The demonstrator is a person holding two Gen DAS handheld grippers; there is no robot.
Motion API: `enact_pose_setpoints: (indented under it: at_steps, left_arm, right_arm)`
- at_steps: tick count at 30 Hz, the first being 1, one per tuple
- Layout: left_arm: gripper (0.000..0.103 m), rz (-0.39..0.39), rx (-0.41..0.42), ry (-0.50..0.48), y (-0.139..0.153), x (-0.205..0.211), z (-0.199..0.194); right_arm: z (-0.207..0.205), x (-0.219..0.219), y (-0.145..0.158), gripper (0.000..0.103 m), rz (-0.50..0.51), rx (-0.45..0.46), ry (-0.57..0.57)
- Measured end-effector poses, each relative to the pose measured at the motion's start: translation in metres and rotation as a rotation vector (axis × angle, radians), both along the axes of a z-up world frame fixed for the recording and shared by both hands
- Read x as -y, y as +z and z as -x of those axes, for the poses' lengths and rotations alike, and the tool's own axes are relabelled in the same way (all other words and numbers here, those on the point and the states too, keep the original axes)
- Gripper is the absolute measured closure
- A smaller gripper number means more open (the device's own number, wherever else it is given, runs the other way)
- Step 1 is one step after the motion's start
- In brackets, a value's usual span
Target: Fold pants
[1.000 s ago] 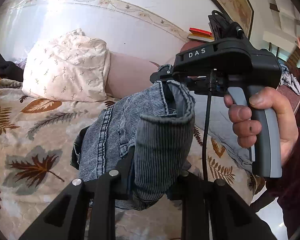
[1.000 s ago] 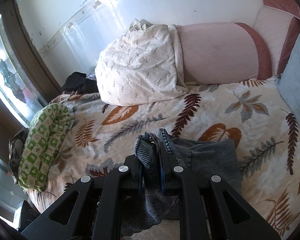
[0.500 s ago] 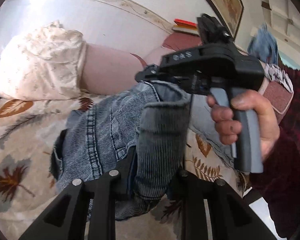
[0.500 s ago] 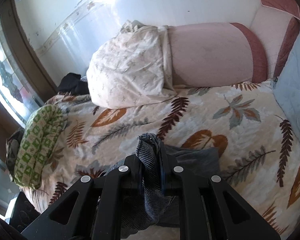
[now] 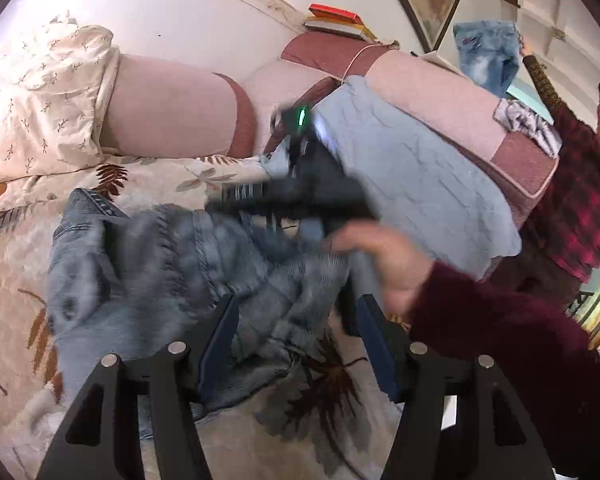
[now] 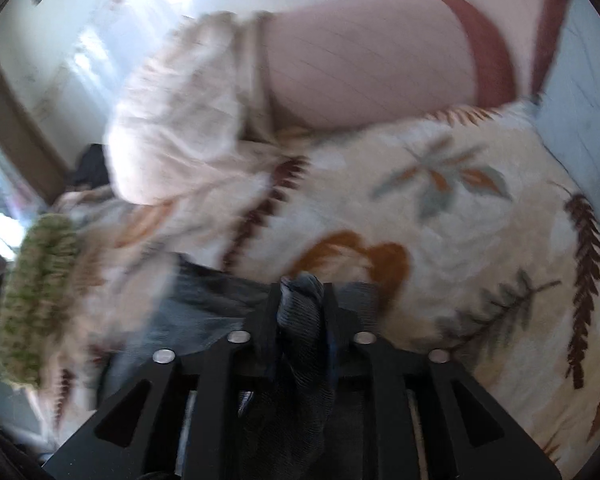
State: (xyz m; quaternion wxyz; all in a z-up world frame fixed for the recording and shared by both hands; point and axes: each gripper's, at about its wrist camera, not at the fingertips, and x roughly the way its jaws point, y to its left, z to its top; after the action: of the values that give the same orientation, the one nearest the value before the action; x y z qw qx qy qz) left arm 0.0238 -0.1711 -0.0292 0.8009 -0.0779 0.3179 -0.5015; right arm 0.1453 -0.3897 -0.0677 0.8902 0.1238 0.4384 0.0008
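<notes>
The blue denim pants [image 5: 172, 272] lie bunched on the leaf-patterned bedspread [image 5: 28, 224]. My left gripper [image 5: 296, 320] is open, its fingers [image 5: 220, 328] spread wide above the crumpled denim, gripping nothing. My right gripper [image 5: 300, 196] crosses the left wrist view, blurred, with the hand behind it. In the right wrist view my right gripper [image 6: 302, 300] is shut on a fold of the pants [image 6: 300, 312], low over the bed; more denim [image 6: 204, 304] trails to the left.
A cream pillow [image 5: 36, 100] and pink bolsters [image 5: 168, 112] line the wall. A light blue blanket [image 5: 412, 176] lies at the right. A green patterned roll [image 6: 36, 300] sits at the bed's left edge. Another person in a red plaid shirt [image 5: 580, 184] stands at far right.
My left gripper has opened and let go of the pants, which dropped onto the bed. My right gripper has swung down and across with its fold still held. Both views are motion-blurred.
</notes>
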Motion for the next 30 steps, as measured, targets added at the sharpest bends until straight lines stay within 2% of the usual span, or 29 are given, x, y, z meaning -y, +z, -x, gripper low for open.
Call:
enact_pose_setpoints:
  at_steps: [1, 3, 4, 7, 9, 12, 15, 18, 20, 22, 23, 24, 27, 30]
  left_arm:
    - [0.039, 0.003, 0.004, 0.006, 0.003, -0.005, -0.001]
    - [0.039, -0.011, 0.030, 0.037, 0.010, -0.015, -0.002]
    - [0.039, -0.025, 0.048, 0.061, 0.012, -0.019, -0.005]
    - [0.039, -0.078, 0.070, 0.132, 0.007, -0.027, -0.015]
    - [0.039, -0.112, 0.063, 0.164, -0.002, -0.027, -0.020]
    - [0.039, -0.163, 0.066, 0.156, -0.016, -0.019, -0.021]
    - [0.039, -0.228, 0.093, 0.137, -0.024, -0.008, -0.016]
    - [0.038, -0.239, 0.109, 0.125, -0.026, -0.003, -0.013]
    - [0.037, -0.226, 0.098, 0.125, -0.027, -0.004, -0.015]
    - [0.037, -0.214, 0.087, 0.124, -0.029, -0.007, -0.016]
    - [0.037, -0.209, 0.086, 0.125, -0.029, -0.008, -0.017]
    - [0.037, -0.204, 0.089, 0.133, -0.029, -0.010, -0.016]
    - [0.037, -0.166, 0.086, 0.155, -0.025, -0.019, -0.018]
    - [0.037, -0.110, 0.088, 0.197, -0.018, -0.030, -0.020]
  right_arm:
    - [0.001, 0.007, -0.008, 0.069, 0.004, -0.016, -0.017]
    - [0.009, 0.025, -0.018, 0.053, -0.038, -0.030, -0.082]
    - [0.016, 0.034, -0.016, 0.053, -0.077, -0.015, -0.107]
    - [0.039, 0.047, 0.007, 0.047, -0.131, 0.061, -0.152]
    - [0.046, 0.051, 0.023, 0.041, -0.159, 0.067, -0.163]
    - [0.044, 0.056, 0.027, 0.031, -0.275, -0.012, -0.158]
    - [0.037, 0.050, 0.016, 0.030, -0.315, -0.105, -0.149]
    - [0.032, 0.042, 0.005, 0.030, -0.392, -0.149, -0.127]
    - [0.027, 0.030, 0.001, 0.030, -0.383, -0.171, -0.103]
    - [0.017, 0.011, -0.004, 0.044, -0.332, -0.224, -0.049]
    - [0.014, 0.004, -0.004, 0.072, -0.316, -0.235, -0.030]
    - [0.010, -0.007, 0.001, 0.085, -0.286, -0.240, -0.010]
    - [0.004, -0.029, 0.023, 0.090, -0.218, -0.205, 0.033]
    - [0.002, -0.050, 0.057, 0.093, -0.209, -0.105, 0.103]
